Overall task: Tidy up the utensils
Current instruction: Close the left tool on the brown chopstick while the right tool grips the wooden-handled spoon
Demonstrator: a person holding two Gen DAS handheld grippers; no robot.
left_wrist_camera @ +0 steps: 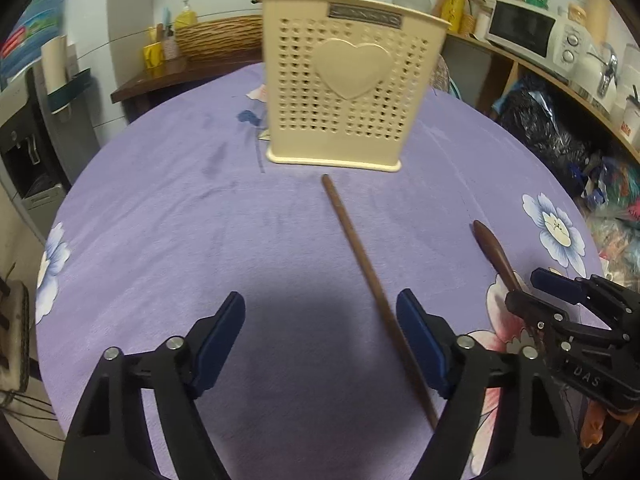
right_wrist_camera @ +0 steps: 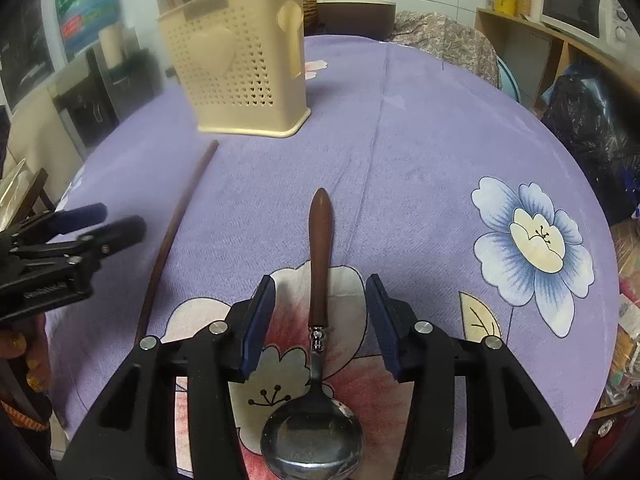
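Observation:
A cream perforated utensil holder (left_wrist_camera: 340,88) with a heart stands upright on the purple tablecloth, with brown sticks poking out of its top; it also shows in the right wrist view (right_wrist_camera: 240,68). A single brown chopstick (left_wrist_camera: 372,280) lies on the cloth, running from the holder's base to my left gripper's right finger; it also shows in the right wrist view (right_wrist_camera: 172,236). My left gripper (left_wrist_camera: 322,340) is open and empty, beside the chopstick. A spoon (right_wrist_camera: 318,360) with a brown wooden handle lies flat, its neck between the fingers of my open right gripper (right_wrist_camera: 320,320). The right gripper shows in the left wrist view (left_wrist_camera: 536,292).
The round table (right_wrist_camera: 460,128) carries a purple flowered cloth. Shelves with a microwave (left_wrist_camera: 524,28) stand at the right, with dark bags (left_wrist_camera: 540,120) below. A wicker basket (left_wrist_camera: 220,38) and bottles sit on a side shelf behind the table.

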